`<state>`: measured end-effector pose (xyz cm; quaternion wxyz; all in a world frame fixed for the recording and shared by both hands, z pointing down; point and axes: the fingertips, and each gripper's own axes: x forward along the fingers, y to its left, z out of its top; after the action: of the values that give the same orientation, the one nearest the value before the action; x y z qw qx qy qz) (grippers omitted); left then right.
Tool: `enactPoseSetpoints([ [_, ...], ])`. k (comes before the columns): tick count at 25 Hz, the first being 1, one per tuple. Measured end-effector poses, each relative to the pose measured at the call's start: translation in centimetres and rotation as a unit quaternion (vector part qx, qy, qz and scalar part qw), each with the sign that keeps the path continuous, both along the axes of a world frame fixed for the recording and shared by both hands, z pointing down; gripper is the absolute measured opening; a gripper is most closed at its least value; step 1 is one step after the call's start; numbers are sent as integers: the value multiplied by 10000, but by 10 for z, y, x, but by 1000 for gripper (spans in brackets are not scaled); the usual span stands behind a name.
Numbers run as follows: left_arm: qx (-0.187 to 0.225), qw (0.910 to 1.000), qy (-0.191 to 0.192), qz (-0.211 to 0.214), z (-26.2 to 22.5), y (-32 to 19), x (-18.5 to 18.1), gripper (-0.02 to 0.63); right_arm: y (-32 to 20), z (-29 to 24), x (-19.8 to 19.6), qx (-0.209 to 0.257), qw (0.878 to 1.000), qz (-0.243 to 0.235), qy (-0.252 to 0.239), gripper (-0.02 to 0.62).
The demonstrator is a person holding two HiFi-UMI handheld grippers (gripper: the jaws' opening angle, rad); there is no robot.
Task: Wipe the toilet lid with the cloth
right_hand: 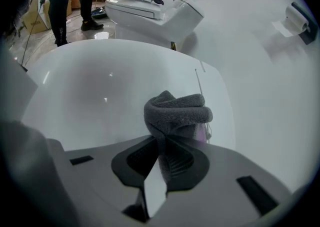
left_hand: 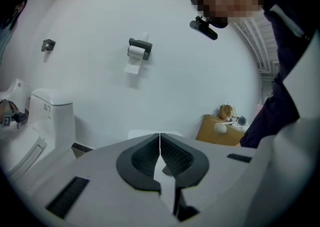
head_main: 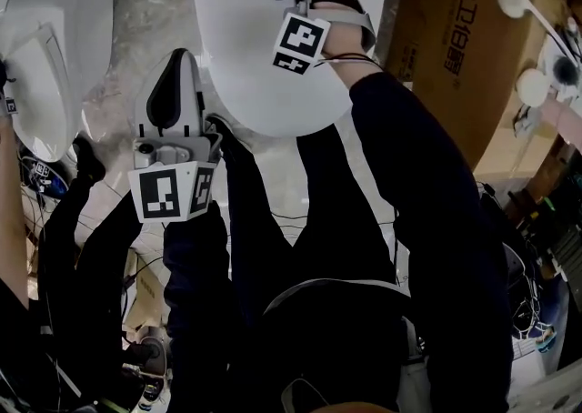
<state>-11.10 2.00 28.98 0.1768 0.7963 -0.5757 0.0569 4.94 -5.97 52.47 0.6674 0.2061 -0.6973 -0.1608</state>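
Right gripper [right_hand: 162, 153]: clamped on a bunched grey terry cloth [right_hand: 175, 113], fabric wedged between the dark ribbed pads, wad bulging past the tips. Left gripper [left_hand: 160, 153]: pressed together on nothing, off beside the near left rim, aimed at the wall [left_hand: 175, 71], clear of the work.

Toilet lid [head_main: 264, 65]: white, closed, broad, gently domed, glossy with small highlights. Lies straight ahead in the head view and fills most of the right gripper view. Looks rigid and slick, probably hinged plastic. Likely takes firm pressure mid-panel but may flex or rattle toward the free edge. Needs no grip of its own, only contact through the cloth.

Cloth: sits at the far end of the lid, close over the surface. Touching or just above, cannot tell. Soft, light, limp, thick-piled. Judged to slide easily on the gloss and to creep out of a shallow pinch under drag. Best taken deep in the jaws, on the folded middle, with a fat pad left forward to meet the lid, much as held now. Shows a purplish patch at the side of the wad, possibly a loose corner apt to trail.

Risk, as a guess: hard jaw tips scraping the gloss if the wad flattens under pressure.
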Motion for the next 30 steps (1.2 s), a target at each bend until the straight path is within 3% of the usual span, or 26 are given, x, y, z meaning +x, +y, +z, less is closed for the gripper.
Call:
enactPoseSetpoints([
  [14, 122, 9989, 80, 449, -11, 40, 0, 17, 167, 9, -9, -766, 9970, 32, 75, 54],
  [23, 197, 9988, 54, 456, -19, 46, 1, 17, 294, 17, -9, -1540, 9880, -78, -19, 54],
  [30, 200, 9985, 48, 501, -19, 46, 13, 17, 312, 11, -9, -1726, 9845, -25, -317, 51],
])
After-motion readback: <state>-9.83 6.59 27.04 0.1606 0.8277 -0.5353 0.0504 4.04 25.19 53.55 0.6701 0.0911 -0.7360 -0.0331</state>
